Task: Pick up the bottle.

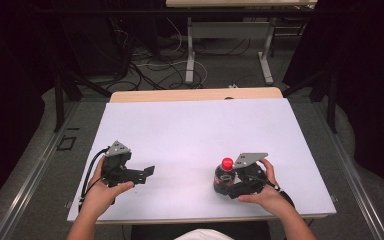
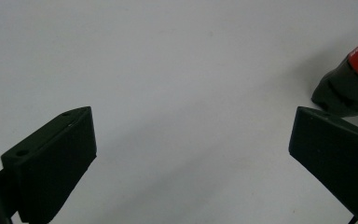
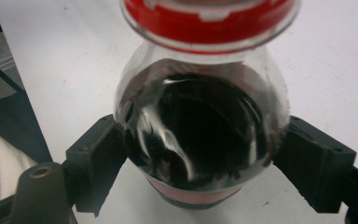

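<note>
Right gripper (image 1: 231, 186) clamped on the bottle (image 1: 224, 176), pads touching both its sides; bottle upright, near-right on the table (image 1: 190, 130). Left gripper (image 1: 147, 172) released, jaws wide, near-left, well apart from bottle.

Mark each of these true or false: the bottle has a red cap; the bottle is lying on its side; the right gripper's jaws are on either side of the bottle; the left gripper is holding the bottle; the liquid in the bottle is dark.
1. The bottle has a red cap. True.
2. The bottle is lying on its side. False: it stands upright on the white table.
3. The right gripper has a jaw on each side of the bottle. True: the right gripper view shows both jaws against the bottle's sides.
4. The left gripper is holding the bottle. False: its jaws stand wide apart with only bare table between them, well apart from the bottle.
5. The liquid is dark. True.
</note>
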